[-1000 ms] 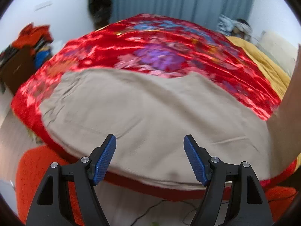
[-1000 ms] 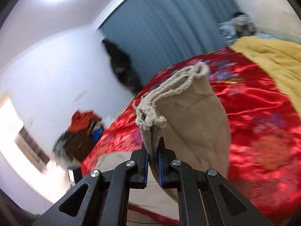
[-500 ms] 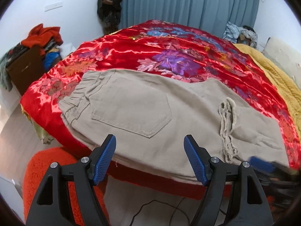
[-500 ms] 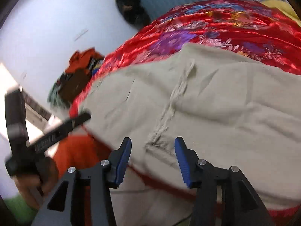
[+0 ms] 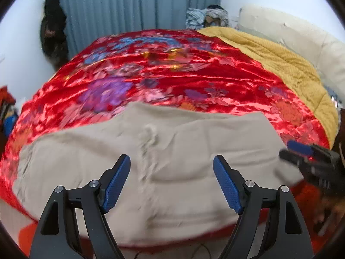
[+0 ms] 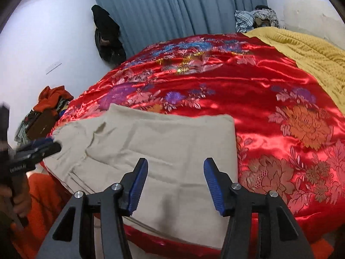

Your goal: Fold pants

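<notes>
The beige pants (image 5: 172,168) lie doubled over on the red floral bedspread (image 5: 172,75), along the near edge of the bed. The left gripper (image 5: 171,181) hangs just above them with its blue fingers (image 5: 116,185) spread wide apart, holding nothing. From the left wrist view the right gripper (image 6: 175,185) shows at about 3 o'clock (blurred there), by the folded end of the cloth; its own view shows its fingers (image 6: 138,187) parted too, empty, over the pants. A mustard blanket (image 5: 280,64) covers the bed toward 2 o'clock, and blue curtains (image 6: 183,6) hang at 12 o'clock behind.
</notes>
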### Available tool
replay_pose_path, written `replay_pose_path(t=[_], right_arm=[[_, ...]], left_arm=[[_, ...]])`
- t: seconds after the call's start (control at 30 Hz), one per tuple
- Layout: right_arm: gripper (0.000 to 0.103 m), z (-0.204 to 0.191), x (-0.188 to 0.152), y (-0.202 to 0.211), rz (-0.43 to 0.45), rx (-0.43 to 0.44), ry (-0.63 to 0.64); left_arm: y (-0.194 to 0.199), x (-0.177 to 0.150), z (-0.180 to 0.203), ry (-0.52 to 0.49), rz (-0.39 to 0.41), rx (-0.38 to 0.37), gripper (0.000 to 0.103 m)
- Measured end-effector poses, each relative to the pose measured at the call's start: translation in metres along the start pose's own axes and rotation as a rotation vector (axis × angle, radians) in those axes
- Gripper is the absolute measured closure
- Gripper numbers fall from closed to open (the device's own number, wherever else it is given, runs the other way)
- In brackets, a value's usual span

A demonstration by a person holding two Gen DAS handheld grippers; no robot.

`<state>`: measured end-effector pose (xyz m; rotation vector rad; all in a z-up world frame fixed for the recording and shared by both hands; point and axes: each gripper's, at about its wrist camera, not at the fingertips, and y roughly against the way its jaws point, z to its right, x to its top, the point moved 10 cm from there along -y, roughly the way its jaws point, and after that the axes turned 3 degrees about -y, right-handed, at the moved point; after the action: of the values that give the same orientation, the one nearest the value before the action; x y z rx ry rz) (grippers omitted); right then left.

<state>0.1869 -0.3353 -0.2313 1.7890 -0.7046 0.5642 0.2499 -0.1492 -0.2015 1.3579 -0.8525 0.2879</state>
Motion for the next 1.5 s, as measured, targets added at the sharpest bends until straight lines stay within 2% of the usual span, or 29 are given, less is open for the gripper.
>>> replay_pose_path(t=[0.1, 0.23, 0.27, 0.33, 0.43, 0.47, 0.5, 0.53, 0.63, 0.77, 0.87, 0.9, 1.0, 1.07, 1.17, 1.27, 1.43, 1.5], right_arm=[[0.048, -0.002, -0.008, -0.009, -0.022, 0.006, 0.027], [0.047, -0.002, -0.042, -0.035, -0.175, -0.043, 0.123], [0.047, 0.000, -0.050, -0.040, -0.205, -0.054, 0.143], [0.047, 0.003, -0.055, -0.047, -0.212, -0.063, 0.151], [0.046, 0.002, -0.057, -0.048, -0.213, -0.075, 0.168], [0.046, 0.002, -0.058, -0.048, -0.210, -0.074, 0.167], [0.046, 0.002, -0.058, -0.049, -0.209, -0.070, 0.164], [0.046, 0.003, -0.057, -0.048, -0.210, -0.066, 0.162], [0.046, 0.004, -0.057, -0.049, -0.213, -0.059, 0.158], [0.046, 0.001, -0.057, -0.047, -0.205, -0.058, 0.161], [0.046, 0.002, -0.058, -0.046, -0.203, -0.049, 0.150], [0.046, 0.002, -0.058, -0.046, -0.204, -0.048, 0.147], [0.045, 0.001, -0.058, -0.047, -0.205, -0.050, 0.148], [0.045, 0.001, -0.058, -0.047, -0.207, -0.051, 0.148], [0.045, 0.001, -0.058, -0.047, -0.207, -0.051, 0.148], [0.045, 0.001, -0.058, -0.047, -0.206, -0.052, 0.150], [0.045, 0.000, -0.058, -0.047, -0.206, -0.052, 0.151], [0.045, 0.000, -0.058, -0.047, -0.206, -0.051, 0.151]], left_arm=[[-0.033, -0.010, 0.009, 0.000, -0.068, -0.009, 0.022], [-0.075, -0.053, 0.006, -0.024, -0.213, 0.030, 0.021], [-0.082, -0.062, 0.005, -0.029, -0.227, 0.029, 0.018], [-0.081, -0.065, 0.004, -0.028, -0.194, 0.021, 0.016], [-0.081, -0.065, 0.003, -0.028, -0.201, 0.021, 0.014], [-0.081, -0.066, 0.002, -0.027, -0.203, 0.023, 0.011], [-0.082, -0.066, -0.001, -0.022, -0.204, 0.038, 0.004], [-0.083, -0.067, -0.004, -0.011, -0.208, 0.046, 0.002], [-0.085, -0.071, -0.005, 0.019, -0.213, 0.021, 0.002], [-0.075, -0.068, -0.005, 0.013, -0.249, 0.054, 0.004], [-0.055, -0.051, 0.001, 0.054, -0.218, 0.008, 0.005], [-0.048, -0.039, 0.004, 0.083, -0.197, -0.025, 0.005], [-0.043, -0.008, 0.008, 0.124, -0.159, -0.065, 0.004], [-0.047, 0.011, 0.010, 0.125, -0.139, -0.064, 0.004], [-0.062, 0.024, 0.008, 0.082, -0.125, -0.008, 0.004], [-0.077, 0.017, 0.001, 0.092, -0.149, 0.021, 0.004], [-0.103, -0.016, -0.019, 0.136, -0.226, 0.082, 0.004], [-0.115, -0.033, -0.026, 0.165, -0.265, 0.072, 0.003]])
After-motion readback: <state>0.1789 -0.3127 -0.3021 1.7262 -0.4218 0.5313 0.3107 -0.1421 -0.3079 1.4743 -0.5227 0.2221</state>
